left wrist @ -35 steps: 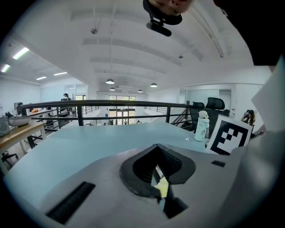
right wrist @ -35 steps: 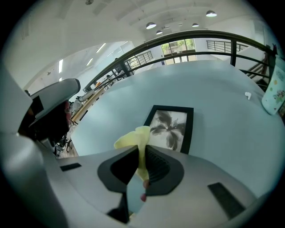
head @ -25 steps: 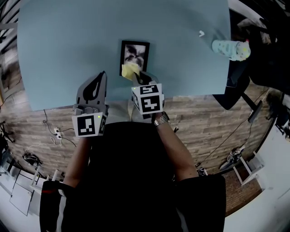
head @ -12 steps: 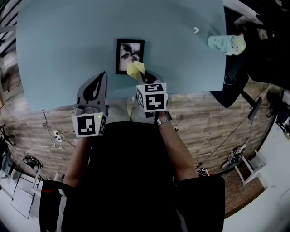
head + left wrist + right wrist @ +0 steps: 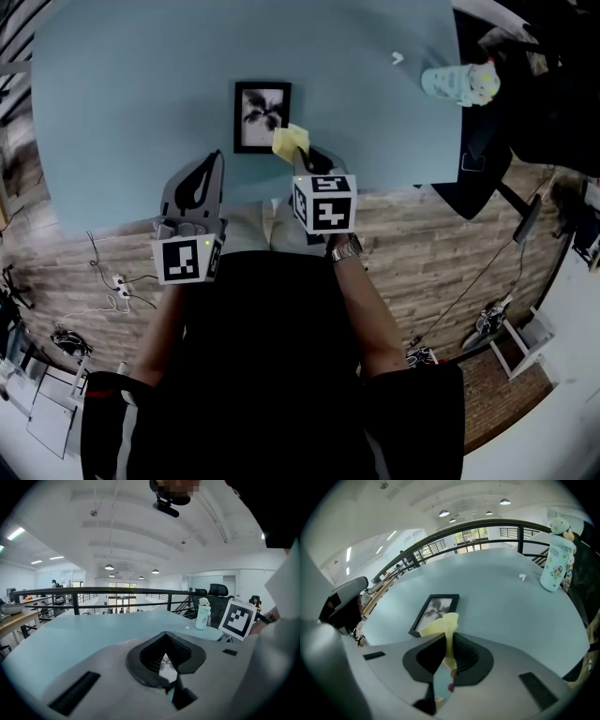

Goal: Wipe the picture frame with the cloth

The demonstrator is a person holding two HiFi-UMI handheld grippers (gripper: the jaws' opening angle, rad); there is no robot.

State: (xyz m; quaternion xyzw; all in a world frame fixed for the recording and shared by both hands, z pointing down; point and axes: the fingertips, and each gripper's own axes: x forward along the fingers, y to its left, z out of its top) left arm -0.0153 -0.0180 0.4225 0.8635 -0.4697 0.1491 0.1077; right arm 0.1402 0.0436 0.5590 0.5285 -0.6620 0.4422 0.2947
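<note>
The right gripper [image 5: 302, 155] is pinching a crumpled yellow cloth [image 5: 289, 142] just beside the black rectangular picture frame [image 5: 261, 116] on the pale blue surface [image 5: 122, 94], while the left gripper [image 5: 214, 157] is holding its fingers closed on nothing.

1 pic frame [image 5: 262, 117], 1 cloth [image 5: 290, 142], 1 bottle [image 5: 459, 84], 1 table [image 5: 122, 94]

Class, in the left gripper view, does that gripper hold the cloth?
No, the left gripper is empty; the cloth sits in the right gripper.

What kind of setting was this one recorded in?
Probably an open-plan office on an upper level: a black railing overlooks a hall with pendant lamps, an office chair stands behind the light-blue table, and a desk shows at the left.
</note>
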